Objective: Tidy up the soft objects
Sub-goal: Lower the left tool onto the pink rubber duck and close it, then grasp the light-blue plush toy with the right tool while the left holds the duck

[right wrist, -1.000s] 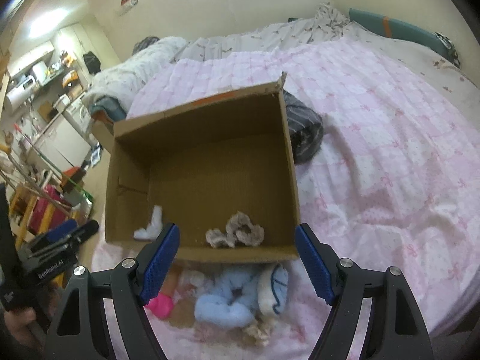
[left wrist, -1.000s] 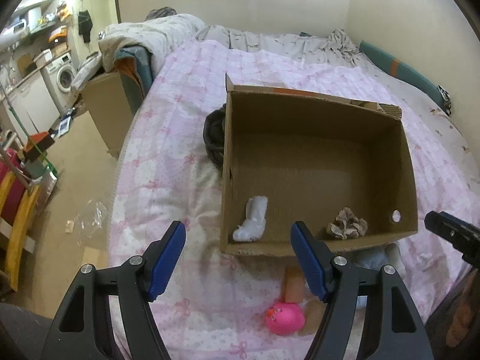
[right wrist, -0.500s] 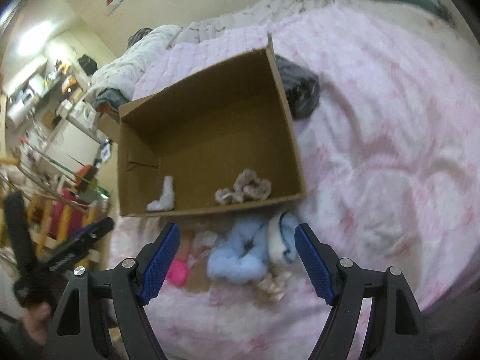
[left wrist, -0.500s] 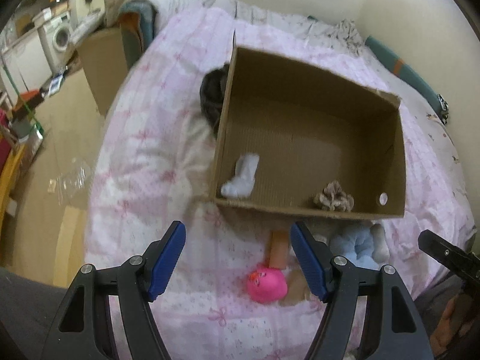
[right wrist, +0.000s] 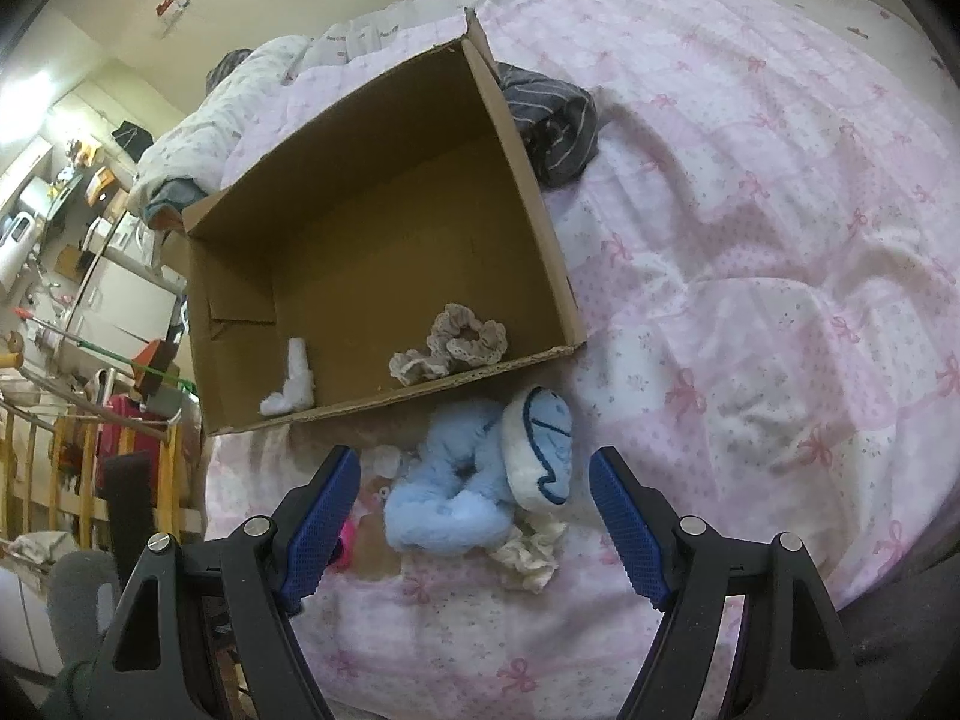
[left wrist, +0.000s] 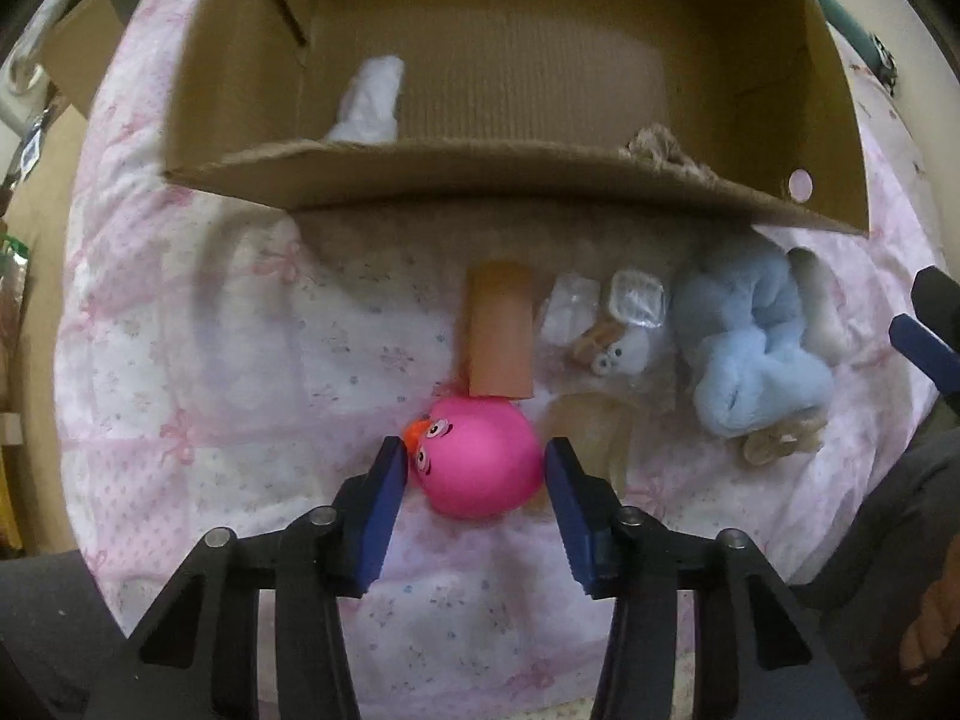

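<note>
Left gripper (left wrist: 474,468), jaws spread, straddles the pink ball toy (left wrist: 477,459) lying squarely between its pads; right gripper (right wrist: 474,510), also spread, hovers above blue plush (right wrist: 444,498).

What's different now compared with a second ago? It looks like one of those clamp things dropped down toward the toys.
The left hand-held gripper came down from above the cardboard box to the pink ball toy and narrowed its fingers to either side of it; a firm grip isn't clear. The right hand-held gripper dipped closer over the blue plush, open. The box's white sock and beige scrunchie stayed put.
</note>
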